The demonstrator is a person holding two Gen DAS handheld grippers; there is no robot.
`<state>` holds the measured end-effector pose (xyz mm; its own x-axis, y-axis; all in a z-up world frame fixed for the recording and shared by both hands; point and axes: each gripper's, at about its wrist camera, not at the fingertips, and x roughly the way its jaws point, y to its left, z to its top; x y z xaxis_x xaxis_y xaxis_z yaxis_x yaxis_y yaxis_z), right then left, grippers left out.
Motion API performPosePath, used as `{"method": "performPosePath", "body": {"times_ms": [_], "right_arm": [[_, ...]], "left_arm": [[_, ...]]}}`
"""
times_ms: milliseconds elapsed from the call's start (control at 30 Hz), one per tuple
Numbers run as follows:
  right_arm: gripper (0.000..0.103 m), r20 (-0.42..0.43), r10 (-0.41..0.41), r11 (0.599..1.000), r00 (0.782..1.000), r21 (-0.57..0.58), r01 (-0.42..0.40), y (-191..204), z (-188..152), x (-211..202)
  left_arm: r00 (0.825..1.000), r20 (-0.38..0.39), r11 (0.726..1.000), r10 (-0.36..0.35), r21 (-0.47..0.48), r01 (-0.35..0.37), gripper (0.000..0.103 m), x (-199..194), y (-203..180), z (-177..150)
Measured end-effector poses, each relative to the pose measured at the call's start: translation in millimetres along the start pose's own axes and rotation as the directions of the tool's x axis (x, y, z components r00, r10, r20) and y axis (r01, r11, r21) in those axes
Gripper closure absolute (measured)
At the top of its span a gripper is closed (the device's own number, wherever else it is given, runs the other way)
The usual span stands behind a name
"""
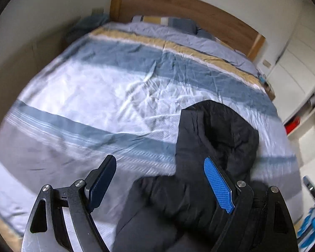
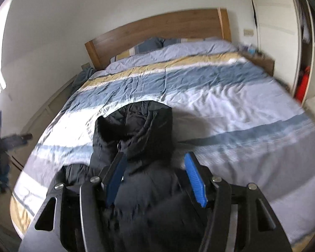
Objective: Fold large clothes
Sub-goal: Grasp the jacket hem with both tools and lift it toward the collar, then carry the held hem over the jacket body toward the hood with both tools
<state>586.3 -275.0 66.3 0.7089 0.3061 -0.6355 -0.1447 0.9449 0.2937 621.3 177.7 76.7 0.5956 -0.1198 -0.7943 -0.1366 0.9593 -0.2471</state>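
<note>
Black jacket (image 2: pixel 134 130) lies hood-up on the bed (image 2: pixel 231 109), ready for folding; left gripper (image 1: pixel 159 180) and right gripper (image 2: pixel 155 178) hover released above it.

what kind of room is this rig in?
Almost certainly a home bedroom. A large bed with a striped duvet, pillows against a wooden headboard, and a white wardrobe on its far side. A black puffer jacket lies on the duvet below both open grippers.
</note>
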Motion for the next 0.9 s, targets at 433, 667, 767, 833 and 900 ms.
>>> {"method": "performPosePath", "body": {"times_ms": [433, 667, 767, 833, 900], "right_arm": [[0.047, -0.067, 0.069, 0.986, 0.995, 0.155, -0.058, -34, 42, 208], [0.046, -0.077, 0.105, 0.979, 0.991, 0.185, -0.090, -35, 45, 261], [0.047, -0.083, 0.114, 0.979, 0.990, 0.180, -0.097, -36, 40, 276], [0.056, -0.089, 0.122, 0.981, 0.989, 0.165, -0.106, -34, 40, 282], [0.067, -0.093, 0.124, 0.981, 0.988, 0.159, -0.108, -34, 41, 285]], "left_arm": [[0.984, -0.048, 0.968, -0.173, -0.195, 0.160, 0.018, 181, -11, 36], [0.974, -0.107, 0.969, -0.200, -0.171, 0.180, 0.016, 240, -37, 30], [0.973, -0.139, 0.970, -0.186, -0.181, 0.160, 0.020, 261, -38, 22], [0.970, -0.155, 0.970, -0.189, -0.182, 0.160, 0.033, 270, -38, 19], [0.966, -0.157, 0.969, -0.204, -0.173, 0.177, 0.048, 270, -39, 18]]}}
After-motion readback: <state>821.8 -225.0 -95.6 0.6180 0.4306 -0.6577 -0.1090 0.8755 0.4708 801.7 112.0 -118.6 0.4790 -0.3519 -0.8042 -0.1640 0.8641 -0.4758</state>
